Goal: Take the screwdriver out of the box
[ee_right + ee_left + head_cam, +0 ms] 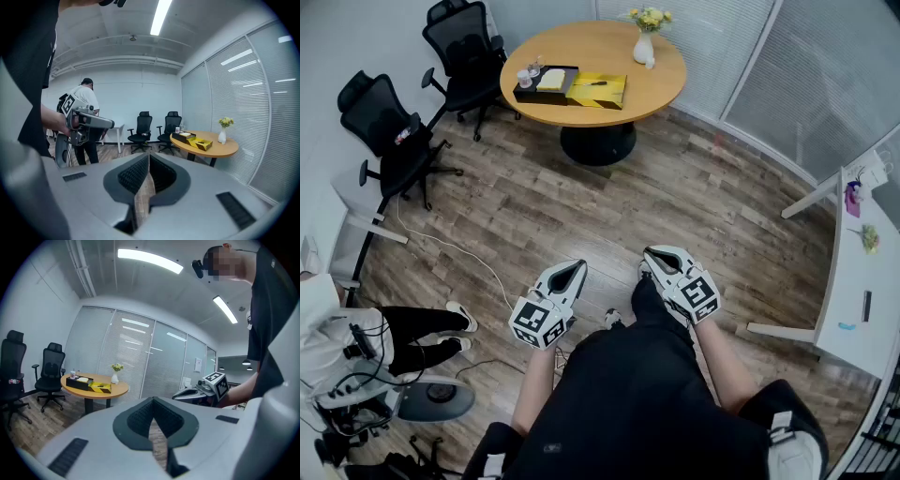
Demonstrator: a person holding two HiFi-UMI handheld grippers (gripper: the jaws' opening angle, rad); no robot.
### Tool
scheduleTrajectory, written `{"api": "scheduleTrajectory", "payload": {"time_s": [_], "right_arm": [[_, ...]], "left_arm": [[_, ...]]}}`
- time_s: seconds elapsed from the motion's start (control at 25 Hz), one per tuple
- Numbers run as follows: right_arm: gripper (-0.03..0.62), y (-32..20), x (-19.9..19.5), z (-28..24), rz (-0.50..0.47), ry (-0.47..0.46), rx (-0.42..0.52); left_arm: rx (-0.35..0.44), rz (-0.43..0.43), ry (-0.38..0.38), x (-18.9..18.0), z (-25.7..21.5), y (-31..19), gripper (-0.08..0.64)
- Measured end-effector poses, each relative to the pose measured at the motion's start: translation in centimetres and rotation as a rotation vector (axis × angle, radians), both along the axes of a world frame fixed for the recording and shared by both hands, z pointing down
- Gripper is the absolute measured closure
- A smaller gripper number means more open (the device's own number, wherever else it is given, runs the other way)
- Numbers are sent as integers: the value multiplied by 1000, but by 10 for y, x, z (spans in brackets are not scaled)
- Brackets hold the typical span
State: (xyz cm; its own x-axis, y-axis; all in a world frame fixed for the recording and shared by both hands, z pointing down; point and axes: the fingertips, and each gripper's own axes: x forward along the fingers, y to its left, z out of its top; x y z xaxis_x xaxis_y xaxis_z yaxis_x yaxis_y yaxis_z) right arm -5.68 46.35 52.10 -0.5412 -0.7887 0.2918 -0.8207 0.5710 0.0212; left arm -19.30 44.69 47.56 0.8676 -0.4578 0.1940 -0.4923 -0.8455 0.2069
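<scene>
- Standing on the wood floor (675, 197), well apart from the round tabletop (661, 58), a person holds both grippers out in front, side by side, aimed roughly toward the tabletop and tilted slightly down.
- left gripper (577, 265): jaws closed tip to tip, nothing between them; only floor shows through the gap behind the tips.
- right gripper (648, 251): same, jaws fully together and empty.
- The grippers are near each other but not touching.
- yellow box (602, 92) lies on the near side of the tabletop, far from both grippers.
- screwdriver (598, 83): thin dark shape lying on the yellow of the box; too small for any detail.
- black tray (525, 94) touches the box's left edge and carries cups and a pale flat item.
- white vase (644, 49) with yellow flowers stands on the tabletop's far right side.
- Two black office chairs (467, 47) stand left of the tabletop.
- second person (337, 342) is at the far left, by cables on the floor.
- white desk (855, 281) runs along the right edge.
</scene>
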Motion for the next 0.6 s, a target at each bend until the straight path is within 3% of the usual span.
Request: {"api": "scheduleTrajectory", "payload": {"time_s": [0.6], "right_arm": [[584, -14, 18, 5, 35, -14, -18]], "left_arm": [[-9, 6, 0, 8, 2, -12, 554]]}}
